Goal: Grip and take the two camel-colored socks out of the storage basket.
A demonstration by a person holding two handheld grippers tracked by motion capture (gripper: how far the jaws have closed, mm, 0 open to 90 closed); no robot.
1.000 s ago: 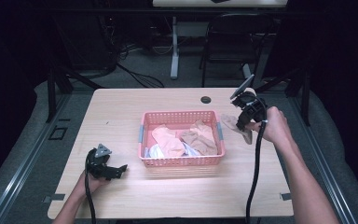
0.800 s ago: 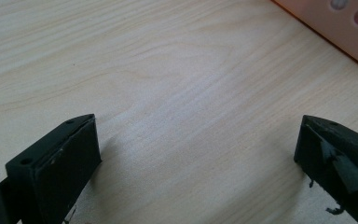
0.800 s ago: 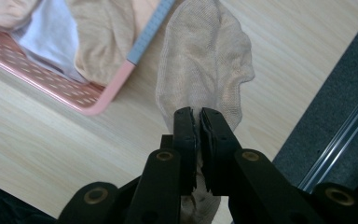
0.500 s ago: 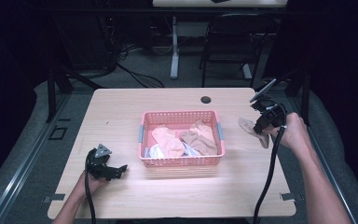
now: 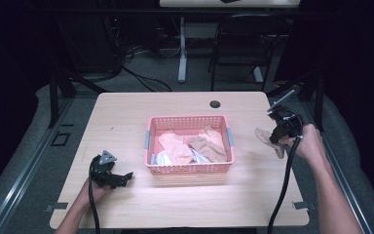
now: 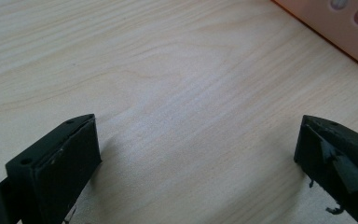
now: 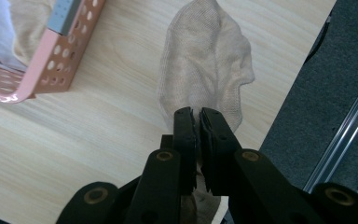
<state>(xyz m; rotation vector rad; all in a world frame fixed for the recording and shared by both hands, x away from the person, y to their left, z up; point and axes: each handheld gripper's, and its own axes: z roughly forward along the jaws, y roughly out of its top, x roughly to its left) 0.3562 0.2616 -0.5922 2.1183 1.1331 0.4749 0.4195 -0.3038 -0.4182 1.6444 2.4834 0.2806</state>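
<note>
Count: 1 table (image 5: pixel 126 117), 1 pink basket (image 5: pixel 189 168) at its centre. 1 beige sock (image 7: pixel 205 70) out on the table at 3 o'clock of the basket. Inside the basket: several pieces, peach, tan, white; exact number unclear. I hold 2: left hand-held gripper (image 5: pixel 121 178), right hand-held gripper (image 5: pixel 274 138).

The surface (image 5: pixel 185 105) is light wood-grain laminate with rounded corners and a dark round grommet hole (image 5: pixel 215 104) near its far edge. It stands on grey carpeted floor (image 5: pixel 141 80). Metal rails (image 5: pixel 24 170) run along the floor at the left, and another rail (image 5: pixel 343 170) at the right. Beyond the far edge, a second table's white leg (image 5: pixel 182 51) stands upright; a dark chair (image 5: pixel 243 48) sits beside it. Black cables (image 5: pixel 141 78) trail across the floor at far left. Surroundings are dark; black frame struts (image 5: pixel 61 83) stand at the left corner. Light falls evenly from above.
</note>
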